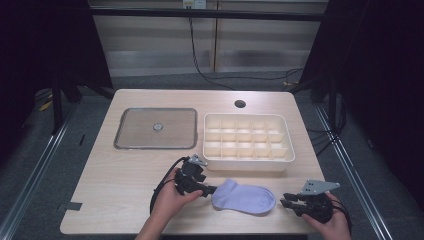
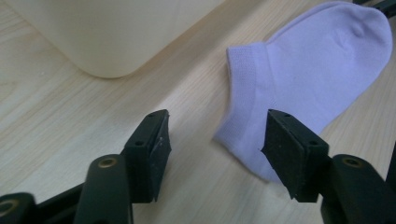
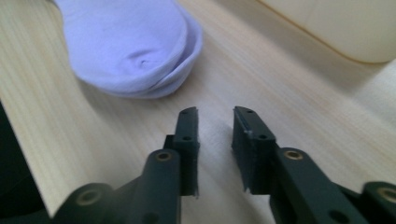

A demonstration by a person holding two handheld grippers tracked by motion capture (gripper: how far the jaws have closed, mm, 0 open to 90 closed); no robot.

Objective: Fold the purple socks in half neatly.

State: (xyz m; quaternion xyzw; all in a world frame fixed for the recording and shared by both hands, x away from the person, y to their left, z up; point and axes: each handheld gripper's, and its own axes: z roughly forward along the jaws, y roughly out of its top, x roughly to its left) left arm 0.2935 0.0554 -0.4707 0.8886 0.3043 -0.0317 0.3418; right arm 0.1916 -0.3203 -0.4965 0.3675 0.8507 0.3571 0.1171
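A pale lilac ankle sock (image 1: 245, 196) lies flat on the wooden table (image 1: 115, 185) near its front edge, cuff to the left and toe to the right. My left gripper (image 1: 210, 190) sits at the cuff end. In the left gripper view its jaws (image 2: 217, 123) stand apart just short of the sock (image 2: 308, 70), with bare wood between them. My right gripper (image 1: 284, 201) is just off the toe end. In the right gripper view its jaws (image 3: 215, 112) have a narrow gap with nothing in it, and the sock's toe (image 3: 130, 42) lies ahead to the left.
A cream divided organizer box (image 1: 248, 161) with several compartments stands just behind the sock, also in view at the box corner (image 2: 112, 32) and box wall (image 3: 336, 23). A grey-rimmed clear lid (image 1: 155, 128) lies to its left. A cable hole (image 1: 240, 104) is near the far edge.
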